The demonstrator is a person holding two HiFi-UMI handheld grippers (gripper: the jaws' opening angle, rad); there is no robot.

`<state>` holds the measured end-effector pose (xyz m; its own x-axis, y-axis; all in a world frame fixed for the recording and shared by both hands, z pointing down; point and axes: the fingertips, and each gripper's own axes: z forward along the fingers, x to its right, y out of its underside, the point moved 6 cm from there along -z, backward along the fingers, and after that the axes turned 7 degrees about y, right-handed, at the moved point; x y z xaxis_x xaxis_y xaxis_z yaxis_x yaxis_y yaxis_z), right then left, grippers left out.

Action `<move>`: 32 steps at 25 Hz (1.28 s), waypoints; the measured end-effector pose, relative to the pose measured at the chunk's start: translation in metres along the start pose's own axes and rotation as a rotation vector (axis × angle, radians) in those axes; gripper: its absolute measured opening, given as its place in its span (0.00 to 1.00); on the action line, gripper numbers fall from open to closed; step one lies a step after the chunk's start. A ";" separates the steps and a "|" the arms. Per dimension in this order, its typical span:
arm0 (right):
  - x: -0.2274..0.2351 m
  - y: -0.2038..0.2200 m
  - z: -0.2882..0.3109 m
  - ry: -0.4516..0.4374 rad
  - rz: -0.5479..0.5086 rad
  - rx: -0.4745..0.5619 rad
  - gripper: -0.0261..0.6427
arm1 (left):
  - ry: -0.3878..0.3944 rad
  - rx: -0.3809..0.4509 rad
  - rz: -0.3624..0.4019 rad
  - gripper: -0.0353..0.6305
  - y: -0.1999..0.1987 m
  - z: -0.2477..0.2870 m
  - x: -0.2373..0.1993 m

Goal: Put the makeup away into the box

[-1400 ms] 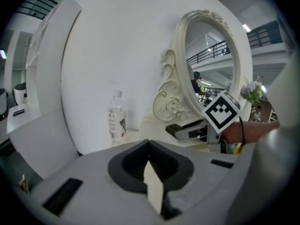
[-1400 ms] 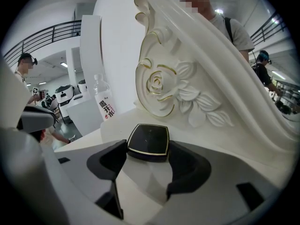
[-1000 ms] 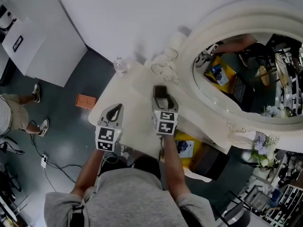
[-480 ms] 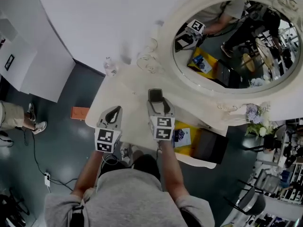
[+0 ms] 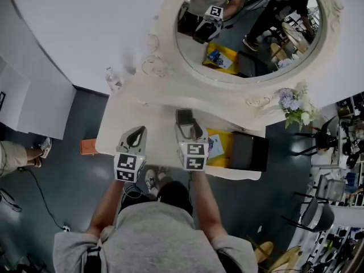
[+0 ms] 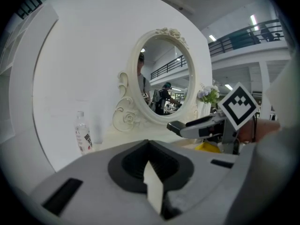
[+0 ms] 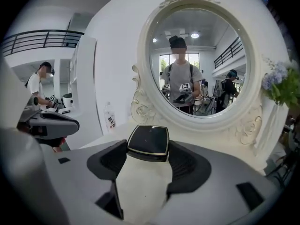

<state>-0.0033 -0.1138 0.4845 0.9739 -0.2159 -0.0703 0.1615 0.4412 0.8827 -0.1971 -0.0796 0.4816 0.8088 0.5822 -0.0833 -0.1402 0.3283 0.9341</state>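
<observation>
A black compact with a gold rim (image 7: 148, 142) sits between the pads of my right gripper (image 7: 146, 154), which is shut on it. In the head view the right gripper (image 5: 185, 121) holds the compact (image 5: 184, 116) over the middle of the white vanity table (image 5: 125, 118). My left gripper (image 5: 138, 131) hovers to its left near the front edge, its jaws together with nothing in them. From the left gripper (image 6: 149, 145) view, the right gripper (image 6: 197, 128) reaches in from the right. A black box (image 5: 249, 151) stands on the table's right end, with a yellow packet (image 5: 218, 144) beside it.
A large oval mirror (image 5: 244, 27) in an ornate white frame stands at the table's back. A water bottle (image 5: 114, 79) is at the back left corner and a vase of flowers (image 5: 291, 104) at the back right. An orange object (image 5: 88, 147) lies on the floor at left.
The head view has swung so the whole mirror now shows. Both grippers have drawn back from the mirror's foot toward the table's front. The compact stays in the right jaws.
</observation>
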 end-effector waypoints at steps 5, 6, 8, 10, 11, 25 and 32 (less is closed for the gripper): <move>0.022 0.017 -0.025 0.065 0.035 -0.014 0.47 | 0.070 0.001 0.032 0.05 -0.003 0.010 0.025; 0.027 0.022 -0.029 0.079 0.043 -0.019 0.47 | 0.086 -0.001 0.037 0.05 -0.003 0.013 0.030; 0.037 0.030 -0.037 0.106 0.057 -0.029 0.47 | 0.118 -0.007 0.046 0.05 -0.002 0.020 0.041; 0.048 0.038 -0.044 0.128 0.070 -0.039 0.47 | 0.145 -0.014 0.052 0.05 -0.003 0.027 0.051; 0.053 0.042 -0.047 0.137 0.076 -0.045 0.47 | 0.156 -0.017 0.055 0.05 -0.004 0.031 0.057; 0.115 0.117 -0.060 0.188 0.120 -0.171 0.47 | 0.217 -0.117 0.041 0.05 0.029 0.068 0.111; 0.136 0.154 -0.051 0.180 0.140 -0.241 0.47 | 0.208 -0.169 0.028 0.05 0.049 0.081 0.125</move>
<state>0.1625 -0.0307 0.5869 0.9984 0.0090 -0.0559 0.0364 0.6541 0.7556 -0.0563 -0.0511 0.5455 0.6712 0.7273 -0.1435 -0.2683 0.4188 0.8675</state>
